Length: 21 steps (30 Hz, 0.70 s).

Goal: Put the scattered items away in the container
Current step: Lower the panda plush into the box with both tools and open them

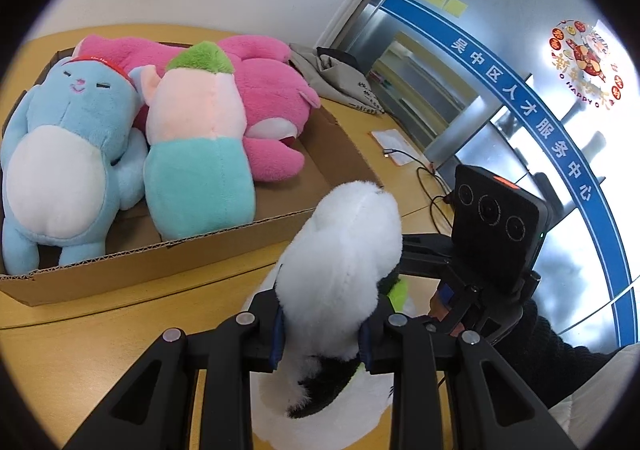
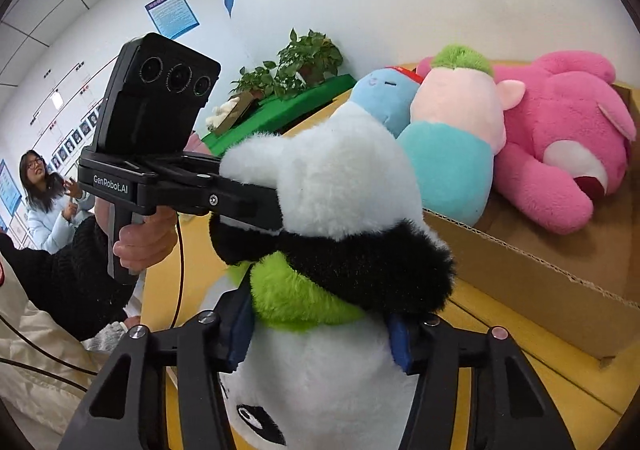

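Now both sets of jaws are clenched on one panda (image 1: 340,250): the left gripper (image 1: 320,342) pinches its white body between blue pads, and the right gripper (image 2: 320,342) squeezes it lower down, about the green collar and black arm band, as the right view shows. From the right view the left jaws bite in from the side, just above the black band. The panda hangs between the two tools above the yellow surface (image 1: 100,338), just beside the near corner of the box (image 1: 160,250) and not yet over its rim. Inside the box lie three toys already stowed, touching one another: a blue bear (image 1: 68,153), a pink and teal doll (image 1: 200,145) and a pink bear (image 1: 272,97) behind them. I judge the tidying nearly done; the panda is the only loose toy visible, and it wants lifting over the cardboard wall into the bare patch of floor at the box's near right, then letting go
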Each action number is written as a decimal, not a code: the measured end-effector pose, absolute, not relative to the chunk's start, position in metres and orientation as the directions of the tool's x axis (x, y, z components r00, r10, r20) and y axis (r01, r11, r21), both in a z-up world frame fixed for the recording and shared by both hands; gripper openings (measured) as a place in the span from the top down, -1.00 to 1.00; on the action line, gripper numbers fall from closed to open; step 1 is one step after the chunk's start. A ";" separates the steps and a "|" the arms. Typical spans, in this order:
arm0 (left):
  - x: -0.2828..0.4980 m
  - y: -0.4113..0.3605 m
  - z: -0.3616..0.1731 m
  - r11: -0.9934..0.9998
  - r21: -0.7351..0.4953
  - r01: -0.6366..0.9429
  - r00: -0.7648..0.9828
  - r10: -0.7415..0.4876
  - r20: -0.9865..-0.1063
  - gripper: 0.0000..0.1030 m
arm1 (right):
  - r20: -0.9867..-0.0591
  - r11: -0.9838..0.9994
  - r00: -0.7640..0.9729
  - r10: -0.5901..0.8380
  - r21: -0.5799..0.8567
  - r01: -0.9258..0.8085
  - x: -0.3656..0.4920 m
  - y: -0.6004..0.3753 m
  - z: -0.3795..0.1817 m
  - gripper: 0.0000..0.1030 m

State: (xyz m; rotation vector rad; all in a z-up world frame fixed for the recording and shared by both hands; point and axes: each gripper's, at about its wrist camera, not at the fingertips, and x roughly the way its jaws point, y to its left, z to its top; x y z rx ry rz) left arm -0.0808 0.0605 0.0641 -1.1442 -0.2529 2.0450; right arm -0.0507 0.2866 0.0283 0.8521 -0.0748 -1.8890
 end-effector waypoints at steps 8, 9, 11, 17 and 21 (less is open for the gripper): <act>-0.076 0.080 0.145 -0.656 -0.417 -0.630 -0.376 0.727 -0.575 0.48 | -0.468 -0.535 -0.373 -0.801 0.282 0.796 -0.041 0.303 0.104 -0.12; -0.077 0.084 0.157 -0.656 -0.395 -0.643 -0.390 0.724 -0.569 0.48 | -0.460 -0.541 -0.390 -0.798 0.260 0.800 -0.044 0.305 0.117 -0.12; -0.083 0.092 0.185 -0.658 -0.342 -0.671 -0.420 0.718 -0.555 0.48 | -0.437 -0.552 -0.425 -0.792 0.217 0.805 -0.052 0.308 0.142 -0.12; -0.118 0.112 0.232 -0.667 -0.259 -0.699 -0.472 0.702 -0.534 0.48 | -0.388 -0.598 -0.507 -0.770 0.161 0.785 -0.090 0.317 0.184 -0.12; -0.150 0.127 0.224 -0.665 -0.266 -0.697 -0.453 0.697 -0.556 0.48 | -0.388 -0.629 -0.533 -0.751 0.176 0.758 -0.119 0.324 0.175 -0.12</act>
